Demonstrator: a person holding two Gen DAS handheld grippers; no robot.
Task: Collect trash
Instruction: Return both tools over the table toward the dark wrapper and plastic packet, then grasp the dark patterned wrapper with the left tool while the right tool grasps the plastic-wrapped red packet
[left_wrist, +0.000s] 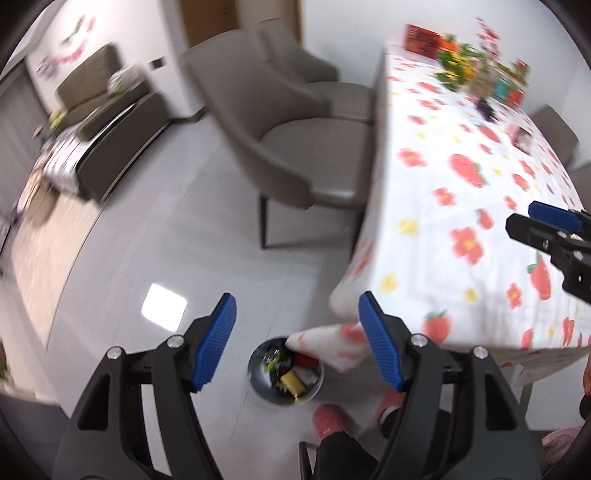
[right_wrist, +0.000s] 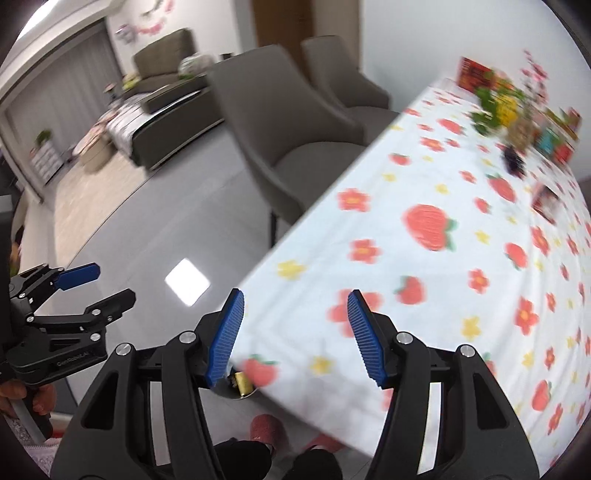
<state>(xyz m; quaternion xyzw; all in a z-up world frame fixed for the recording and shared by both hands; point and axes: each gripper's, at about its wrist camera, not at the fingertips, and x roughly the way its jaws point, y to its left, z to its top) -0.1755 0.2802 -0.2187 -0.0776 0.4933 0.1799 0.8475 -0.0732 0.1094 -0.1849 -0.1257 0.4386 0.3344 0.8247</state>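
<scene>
A round metal bin stands on the grey floor by the table corner, with a yellow wrapper and other scraps inside. My left gripper hangs high above it, open, with nothing between its blue pads. In the right wrist view my right gripper is open too, empty, over the near edge of the table. Only a sliver of the bin shows there under the cloth. A dark small thing and a packet lie blurred far down the table. Each gripper shows in the other's view: right gripper, left gripper.
The table wears a white cloth with red strawberries and flowers. Grey chairs stand along its left side. Boxes and plants crowd its far end. A person's pink slippers stand by the bin. A sofa is far left.
</scene>
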